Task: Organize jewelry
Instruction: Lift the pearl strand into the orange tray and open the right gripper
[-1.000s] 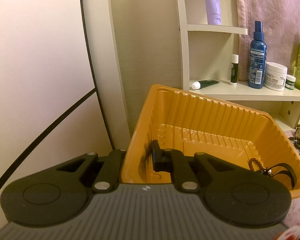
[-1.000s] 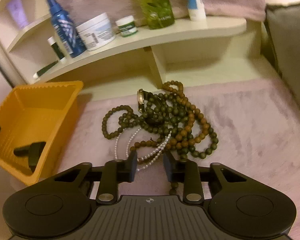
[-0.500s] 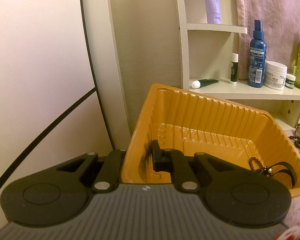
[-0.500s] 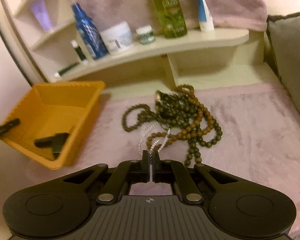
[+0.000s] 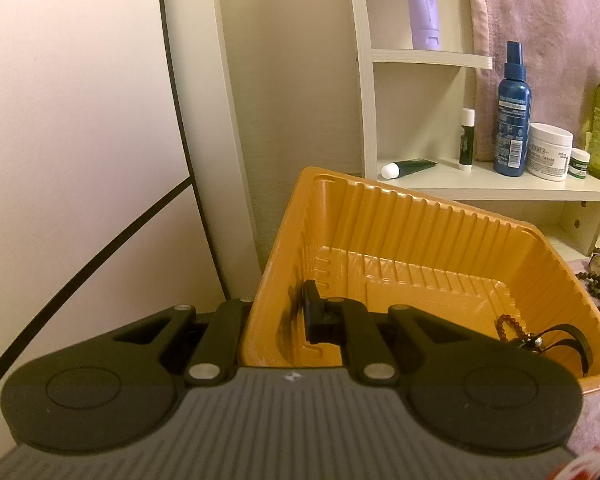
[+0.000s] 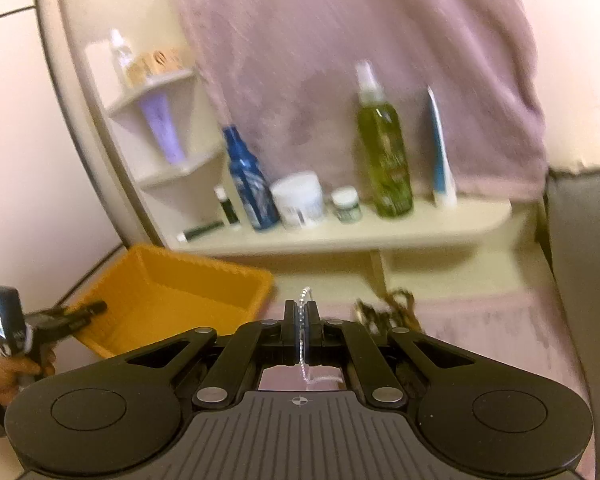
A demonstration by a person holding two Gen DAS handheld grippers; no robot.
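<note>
My right claw (image 6: 301,316) is closed tight on a thin white pearl strand (image 6: 302,330). The strand runs between the two pads; a short loop stands above the fingertips and the rest hangs below them. The view from this claw is blurred. Under it lies the pink cloth (image 6: 480,332), and on this cloth, near its back edge and below the cream shelf (image 6: 340,236), I see a dark pile of bead necklaces (image 6: 388,312), apart from the strand I hold.

My left claw (image 5: 278,316) is closed on the left wall of the orange tray (image 5: 420,232), one finger outside the wall and one finger (image 5: 314,318) inside. The tray is tilted. It sits at the left edge of the pink cloth, next to the wall. In its right near corner lie a small brown bead bracelet (image 5: 508,322) and a black strap (image 5: 564,340), touching each other.

On the shelf stand a blue spray bottle (image 5: 511,120), a white jar (image 5: 549,152) and a green bottle (image 6: 386,156).
</note>
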